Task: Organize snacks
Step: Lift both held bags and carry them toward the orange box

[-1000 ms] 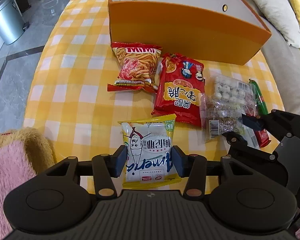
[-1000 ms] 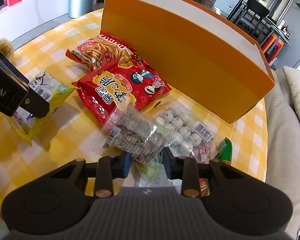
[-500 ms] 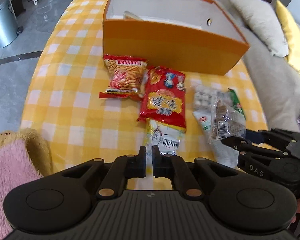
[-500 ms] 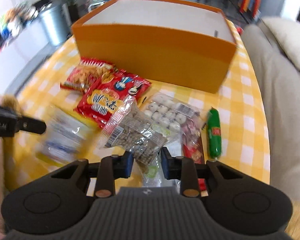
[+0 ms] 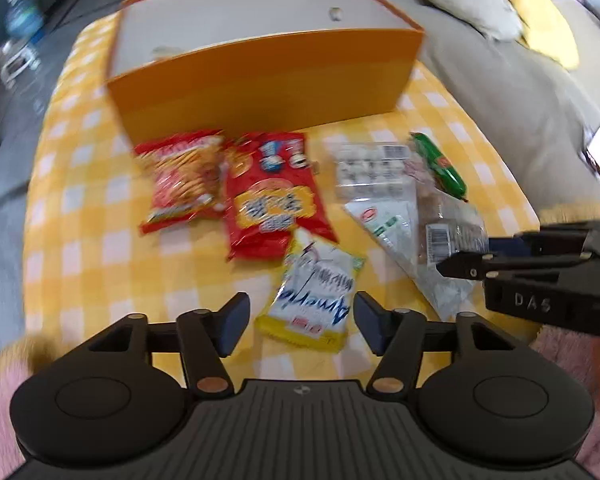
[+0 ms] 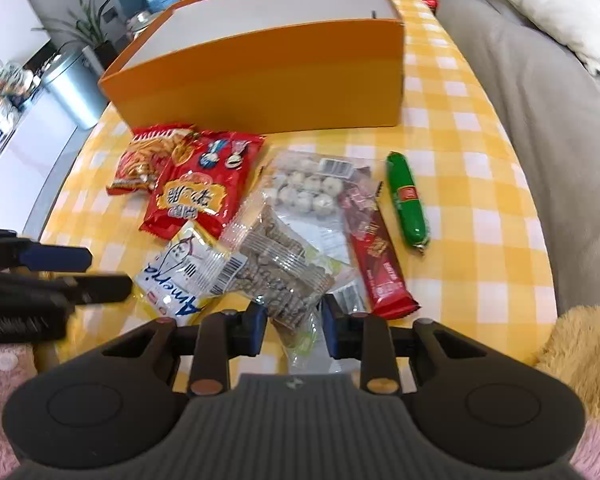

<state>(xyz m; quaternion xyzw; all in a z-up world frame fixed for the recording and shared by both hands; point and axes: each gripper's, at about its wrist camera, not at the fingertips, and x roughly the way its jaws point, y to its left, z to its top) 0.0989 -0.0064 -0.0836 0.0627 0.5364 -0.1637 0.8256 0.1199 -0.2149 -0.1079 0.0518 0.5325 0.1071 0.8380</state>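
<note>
Left tongs point(image 5: 302, 325) spread wide around yellow-white packet point(image 5: 314, 294), not touching; right tongs point(image 6: 294, 327) clenched on clear nut bag point(image 6: 278, 270).

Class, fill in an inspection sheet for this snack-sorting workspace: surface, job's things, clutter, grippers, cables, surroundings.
Surface: yellow checked tablecloth.
Job's things: orange box at the back; in front of it fries bag, red chip bag, white-yellow packet, clear nut bag, white-ball pack, red bar, green sausage.
Clutter: nothing seen.
Grippers: left gripper open around the white-yellow packet; right gripper shut on the clear nut bag.
Cables: nothing seen.
Surroundings: grey sofa, metal bin.
</note>
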